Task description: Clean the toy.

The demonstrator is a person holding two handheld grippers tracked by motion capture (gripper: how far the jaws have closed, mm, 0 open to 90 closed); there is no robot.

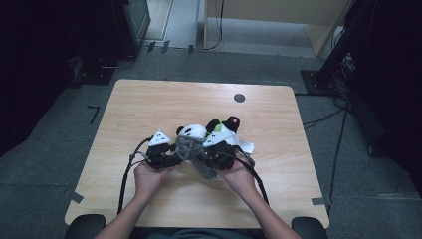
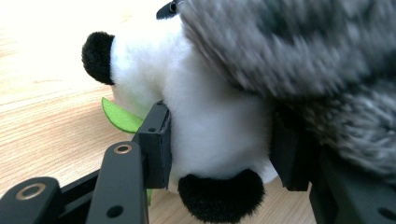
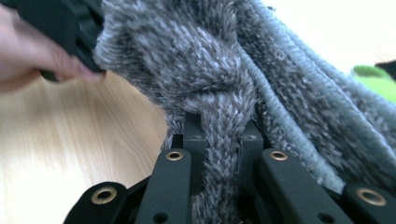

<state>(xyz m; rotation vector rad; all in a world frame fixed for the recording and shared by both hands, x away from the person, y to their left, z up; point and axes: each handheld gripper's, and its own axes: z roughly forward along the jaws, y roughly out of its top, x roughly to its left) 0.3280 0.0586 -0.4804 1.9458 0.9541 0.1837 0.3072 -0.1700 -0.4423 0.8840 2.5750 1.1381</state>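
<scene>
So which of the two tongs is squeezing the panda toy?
The left tongs, gripping the panda toy by its white plush; the right tongs pinch the grey knitted cloth instead.

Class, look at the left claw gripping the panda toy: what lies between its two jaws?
In the left gripper view, the panda toy's white plush body fills the gap; both jaws of the left claw press on it.

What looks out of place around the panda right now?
Nothing is spilled or damaged. One oddity: the grey knitted cloth is bunched unevenly over the panda plush, covering only part of it. The left gripper clamps the panda; the right gripper pinches a twisted fold of cloth.
</scene>
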